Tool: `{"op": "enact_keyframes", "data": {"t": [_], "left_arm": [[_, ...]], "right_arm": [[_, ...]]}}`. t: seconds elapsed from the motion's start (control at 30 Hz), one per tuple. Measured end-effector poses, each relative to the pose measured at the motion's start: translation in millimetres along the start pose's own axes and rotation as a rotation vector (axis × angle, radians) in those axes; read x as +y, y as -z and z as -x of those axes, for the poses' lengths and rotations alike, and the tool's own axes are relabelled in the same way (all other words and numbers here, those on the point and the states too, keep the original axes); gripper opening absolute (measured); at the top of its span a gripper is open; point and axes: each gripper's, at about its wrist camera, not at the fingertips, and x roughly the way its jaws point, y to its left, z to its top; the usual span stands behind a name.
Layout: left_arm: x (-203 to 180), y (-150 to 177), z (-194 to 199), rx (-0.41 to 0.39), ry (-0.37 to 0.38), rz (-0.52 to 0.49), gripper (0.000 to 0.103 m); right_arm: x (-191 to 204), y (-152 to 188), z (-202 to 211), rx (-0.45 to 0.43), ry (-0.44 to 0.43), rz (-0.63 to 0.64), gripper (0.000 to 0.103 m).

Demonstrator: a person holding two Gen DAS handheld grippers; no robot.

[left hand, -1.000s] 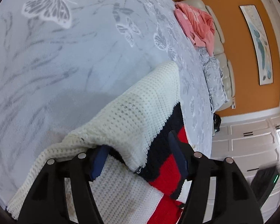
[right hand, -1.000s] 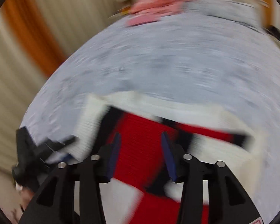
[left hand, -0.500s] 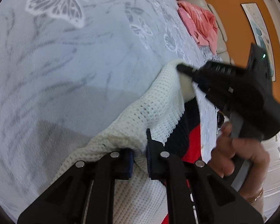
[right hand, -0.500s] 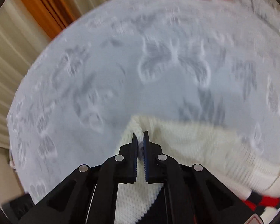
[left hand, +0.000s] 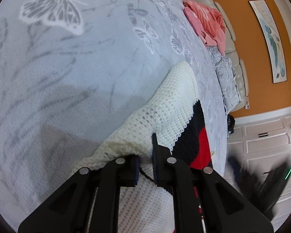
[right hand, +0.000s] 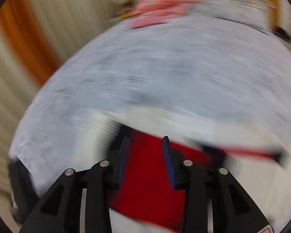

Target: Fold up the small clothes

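Observation:
A small knitted sweater, cream with black and red blocks (left hand: 170,112), lies on a grey butterfly-print bedspread (left hand: 67,68). My left gripper (left hand: 145,155) is shut on a folded cream edge of the sweater and holds it slightly raised. In the blurred right wrist view my right gripper (right hand: 145,147) is open and empty, hovering over the sweater's red panel (right hand: 145,184). The right gripper also shows as a dark blur at the lower right of the left wrist view (left hand: 261,184).
A pink garment (left hand: 205,25) lies on a beige sofa (left hand: 234,44) past the bed's far edge. An orange wall with a picture (left hand: 271,38) and white cabinets (left hand: 261,139) stand to the right. Curtains (right hand: 38,29) hang on the left of the right wrist view.
My right gripper let go of the cream edge, opened and swung back over the red panel. My left gripper stays shut on the cream fold.

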Motion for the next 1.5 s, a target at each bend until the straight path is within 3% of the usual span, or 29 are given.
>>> {"op": "enact_keyframes", "data": {"t": [0.07, 0.13, 0.27, 0.33, 0.4, 0.47, 0.6, 0.63, 0.67, 0.77, 0.8, 0.83, 0.87, 0.97, 1.03, 1.07, 1.1, 1.13, 1.3, 1.4, 1.5], "left_arm": [[-2.5, 1.8, 1.4, -0.007, -0.005, -0.013, 0.011], [-11.6, 3.6, 6.8, -0.009, -0.018, -0.02, 0.012], [-38.8, 31.6, 27.1, -0.015, 0.021, -0.011, 0.038], [-55.9, 55.4, 23.1, 0.025, 0.055, -0.013, 0.046], [-76.6, 84.6, 2.1, 0.114, 0.094, -0.022, 0.049], [-94.8, 109.5, -25.3, 0.174, 0.082, -0.036, 0.049], [-115.3, 131.4, -73.8, 0.214, 0.049, -0.043, 0.049], [-119.5, 131.8, -80.6, 0.209, 0.045, -0.061, 0.046], [-125.4, 132.7, -86.3, 0.197, 0.009, -0.112, 0.039], [-130.7, 131.6, -93.4, 0.201, -0.026, -0.153, 0.033], [-129.4, 130.9, -94.6, 0.204, -0.021, -0.156, 0.034], [-129.2, 130.7, -95.6, 0.203, -0.021, -0.165, 0.032], [-129.1, 130.8, -95.9, 0.2, -0.018, -0.18, 0.033], [-128.8, 128.2, -89.1, 0.211, 0.029, -0.174, 0.034], [-123.1, 122.3, -73.5, 0.234, 0.097, -0.145, 0.035], [-115.6, 117.7, -54.4, 0.231, 0.135, -0.141, 0.039], [-108.1, 113.5, -35.7, 0.215, 0.14, -0.154, 0.043], [-102.0, 109.8, -21.6, 0.197, 0.127, -0.169, 0.051], [-31.1, 84.8, 81.3, 0.08, -0.081, -0.241, 0.061], [16.5, 82.8, 119.6, 0.118, -0.201, -0.193, 0.061], [44.8, 93.3, 140.9, 0.155, -0.201, -0.141, 0.064]], "right_arm": [[-71.6, 21.4, 22.8, 0.011, 0.119, -0.108, 0.035], [-133.9, 33.3, 44.7, 0.006, 0.183, -0.206, 0.037], [-194.8, 27.8, 58.9, -0.006, 0.175, -0.29, 0.037], [-203.1, 14.1, 47.4, 0.01, 0.148, -0.281, 0.037], [-200.3, 2.8, 30.6, 0.027, 0.148, -0.245, 0.038], [-195.4, -5.6, 11.1, 0.04, 0.112, -0.234, 0.04], [-196.1, -20.8, -19.1, 0.072, 0.009, -0.279, 0.044], [-193.5, -23.1, -23.7, 0.075, -0.002, -0.27, 0.037], [-191.7, -27.2, -26.8, 0.073, 0.008, -0.237, 0.007], [-199.9, -37.2, -20.3, 0.0, 0.047, -0.204, 0.008], [-204.7, -37.6, -28.8, 0.013, 0.085, -0.188, 0.008], [-213.7, -32.8, -50.9, 0.091, 0.125, -0.18, 0.008], [-218.3, -31.1, -50.7, 0.074, 0.098, -0.196, 0.009], [-225.1, -28.8, -23.3, 0.054, 0.046, -0.302, 0.031], [-221.4, -11.3, 9.9, 0.0, 0.018, -0.305, 0.034], [-217.6, 7.8, 33.7, -0.023, 0.027, -0.284, 0.044], [-213.8, 29.0, 54.4, -0.035, 0.035, -0.266, 0.053], [-211.5, 45.9, 68.4, -0.039, 0.034, -0.262, 0.055], [-200.7, 177.4, 136.1, 0.112, 0.03, -0.276, 0.056], [-184.1, 237.8, 153.6, 0.245, 0.004, -0.313, 0.056], [-164.8, 268.6, 157.1, 0.318, -0.042, -0.349, 0.06]]}}
